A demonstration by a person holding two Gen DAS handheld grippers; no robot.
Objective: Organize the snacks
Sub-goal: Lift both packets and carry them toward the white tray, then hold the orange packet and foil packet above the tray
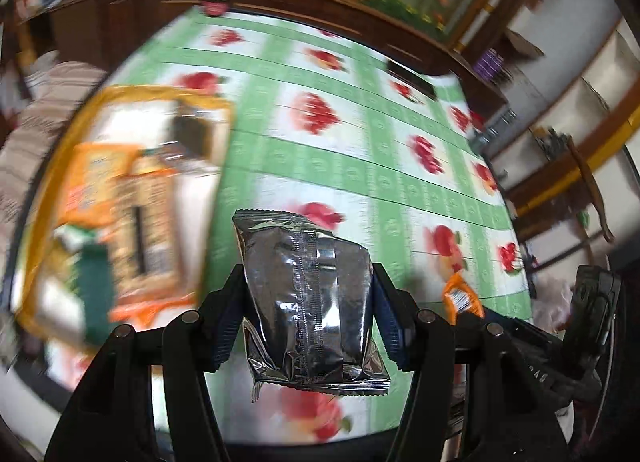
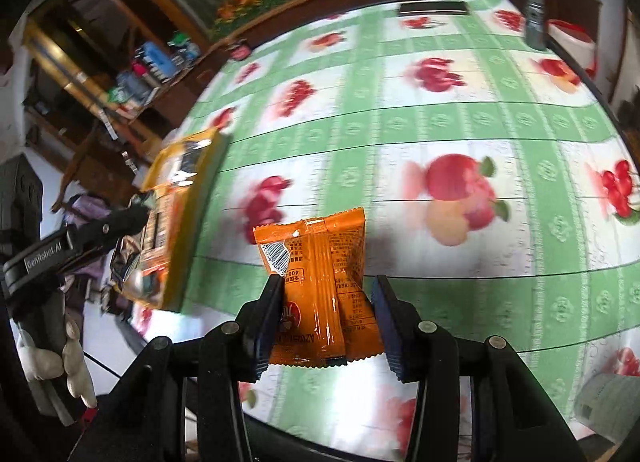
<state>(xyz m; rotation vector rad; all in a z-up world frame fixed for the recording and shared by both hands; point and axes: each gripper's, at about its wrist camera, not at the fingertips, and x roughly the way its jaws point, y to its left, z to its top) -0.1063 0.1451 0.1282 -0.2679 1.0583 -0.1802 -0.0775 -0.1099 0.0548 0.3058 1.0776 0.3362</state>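
Left gripper (image 1: 308, 302): black jaws with ribbed blue pads clamped on a silver foil snack packet (image 1: 306, 294), crinkled, crimped ends, lower centre of frame.
Right gripper (image 2: 325, 318): pads pinching an orange snack sachet (image 2: 320, 286), glossy, barcode showing, lower centre.
Yellow-rimmed tray (image 1: 60, 166): left of frame, holding blurred packets.
Tablecloth (image 1: 360, 166): green-and-white checks, fruit print.
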